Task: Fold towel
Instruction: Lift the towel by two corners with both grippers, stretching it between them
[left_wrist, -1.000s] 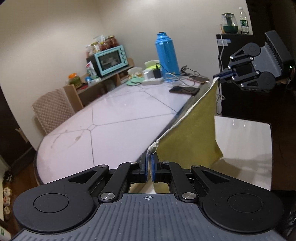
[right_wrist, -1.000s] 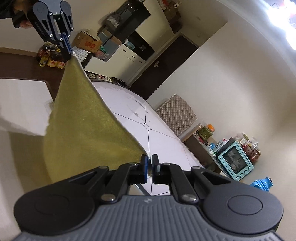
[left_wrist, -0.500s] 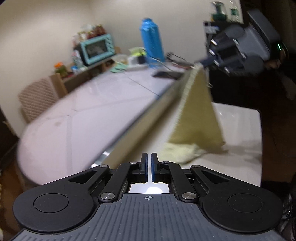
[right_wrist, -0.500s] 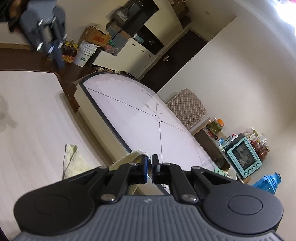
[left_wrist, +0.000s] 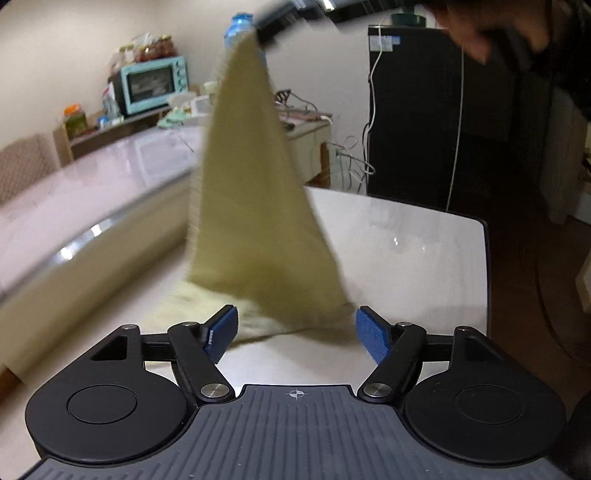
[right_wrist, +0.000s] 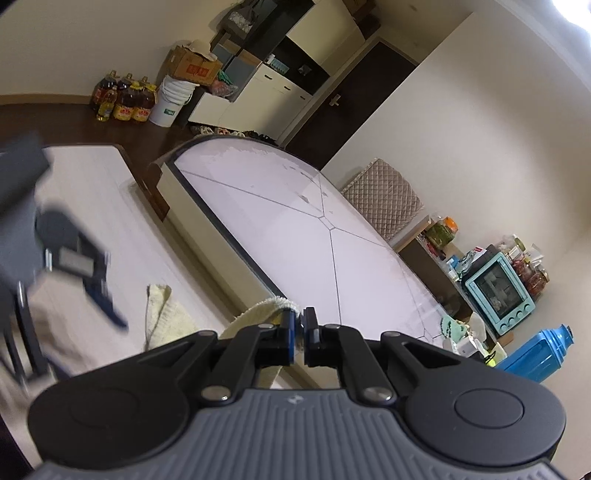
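Towel (left_wrist: 255, 206) hangs from the right hand-held gripper (right_wrist: 300, 332) – pinched at twelve o'clock to drape it. Left hand-held gripper (left_wrist: 295, 334) gapes empty – lower edge rests on the counter (left_wrist: 406, 251).

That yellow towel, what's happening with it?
A person with a gripper in each hand is folding the towel. The right gripper is shut on one corner and holds it up high, so the towel hangs down with its bottom bunched on the white table. The left gripper is open and holds nothing.
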